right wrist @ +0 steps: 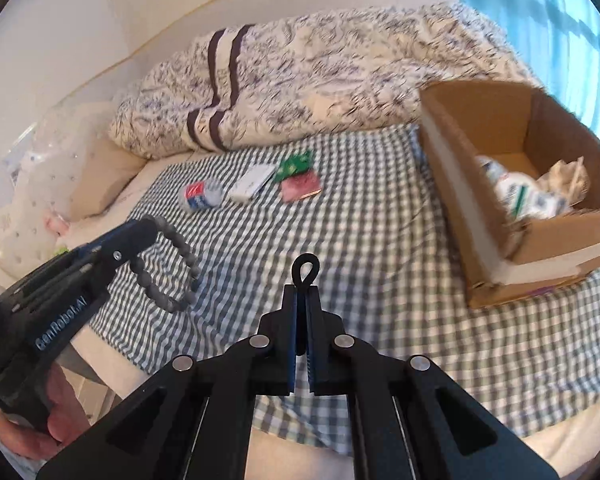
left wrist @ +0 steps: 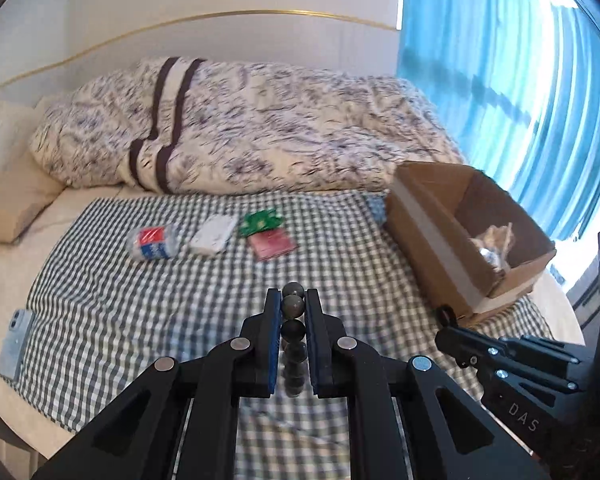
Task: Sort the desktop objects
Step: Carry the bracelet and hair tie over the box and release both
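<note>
1. Grey beads of a bracelet (left wrist: 293, 312) sit clamped between the fingers of the left gripper (left wrist: 293, 300); in the right wrist view the rest of the loop hangs free below it, above the checked cloth (left wrist: 340, 256) on the bed.
2. The right gripper (right wrist: 302, 294) is closed narrow on a thin black loop (right wrist: 305, 267), possibly a hair tie; only the loop's tip shows past the fingertips.
3. A cardboard box (right wrist: 556, 248) stands at 2 o'clock from the right gripper, open at the top. It already holds white packets and crumpled paper, so it is judged to be the sorting target.
4. Items not yet sorted lie together near 12 o'clock on the cloth: a small bottle with a red and blue label (left wrist: 153, 243), a white pack (left wrist: 214, 234), a green packet (left wrist: 260, 221) and a pink packet (left wrist: 271, 245). A phone (left wrist: 15, 340) lies at 9 o'clock, near the cloth's edge.
5. Risk: the bracelet is held by a few round beads only. A quick swing toward the box could roll them out of the grip.
6. Risk: the hanging loop could catch on the box wall if carried too low.
7. Risk: the black loop is thin and may stay stuck between the pads on release.
8. Risk: both grippers converging on the box could collide.
</note>
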The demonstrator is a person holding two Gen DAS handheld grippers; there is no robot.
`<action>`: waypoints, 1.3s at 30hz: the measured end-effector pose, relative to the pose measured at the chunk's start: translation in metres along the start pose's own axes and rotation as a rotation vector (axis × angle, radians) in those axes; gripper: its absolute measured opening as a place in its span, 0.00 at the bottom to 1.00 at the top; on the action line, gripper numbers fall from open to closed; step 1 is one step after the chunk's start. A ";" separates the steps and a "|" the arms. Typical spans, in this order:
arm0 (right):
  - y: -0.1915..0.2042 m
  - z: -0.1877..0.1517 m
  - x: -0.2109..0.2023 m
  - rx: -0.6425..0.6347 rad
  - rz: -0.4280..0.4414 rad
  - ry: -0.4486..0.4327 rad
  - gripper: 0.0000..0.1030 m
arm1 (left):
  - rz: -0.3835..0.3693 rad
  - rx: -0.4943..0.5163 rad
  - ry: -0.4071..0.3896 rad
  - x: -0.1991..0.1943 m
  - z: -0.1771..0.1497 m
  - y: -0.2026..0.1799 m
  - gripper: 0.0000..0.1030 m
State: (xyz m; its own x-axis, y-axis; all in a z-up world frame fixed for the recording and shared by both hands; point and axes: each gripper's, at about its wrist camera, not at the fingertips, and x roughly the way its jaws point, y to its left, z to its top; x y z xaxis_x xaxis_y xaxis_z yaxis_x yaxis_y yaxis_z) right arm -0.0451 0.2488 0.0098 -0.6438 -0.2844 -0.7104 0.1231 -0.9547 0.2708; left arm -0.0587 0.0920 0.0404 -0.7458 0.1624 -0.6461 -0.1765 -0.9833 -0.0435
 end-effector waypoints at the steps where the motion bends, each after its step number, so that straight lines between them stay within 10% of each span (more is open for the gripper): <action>1: -0.005 0.003 -0.006 0.004 0.000 -0.009 0.03 | -0.007 0.010 -0.006 -0.001 0.005 -0.009 0.11; 15: -0.127 0.079 -0.060 0.098 -0.172 -0.144 0.03 | -0.304 0.173 -0.076 0.029 0.126 -0.166 0.11; 25: -0.208 0.083 -0.015 0.206 -0.194 -0.069 0.05 | -0.330 0.248 0.073 0.126 0.120 -0.230 0.11; 27: -0.217 0.081 -0.009 0.237 -0.187 -0.063 0.09 | -0.305 0.257 0.107 0.141 0.115 -0.236 0.32; 30: -0.229 0.078 -0.005 0.300 -0.131 -0.052 0.71 | -0.229 0.245 0.122 0.152 0.112 -0.231 0.88; 39: -0.208 0.076 -0.033 0.315 -0.105 -0.128 0.73 | -0.111 0.170 0.044 0.114 0.112 -0.161 0.92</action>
State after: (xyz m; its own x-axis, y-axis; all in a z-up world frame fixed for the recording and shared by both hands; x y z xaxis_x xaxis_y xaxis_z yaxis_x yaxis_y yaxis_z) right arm -0.1069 0.4636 0.0269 -0.7322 -0.1538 -0.6635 -0.1753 -0.8988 0.4017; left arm -0.1875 0.2778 0.0592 -0.6879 0.2617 -0.6770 -0.3648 -0.9310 0.0107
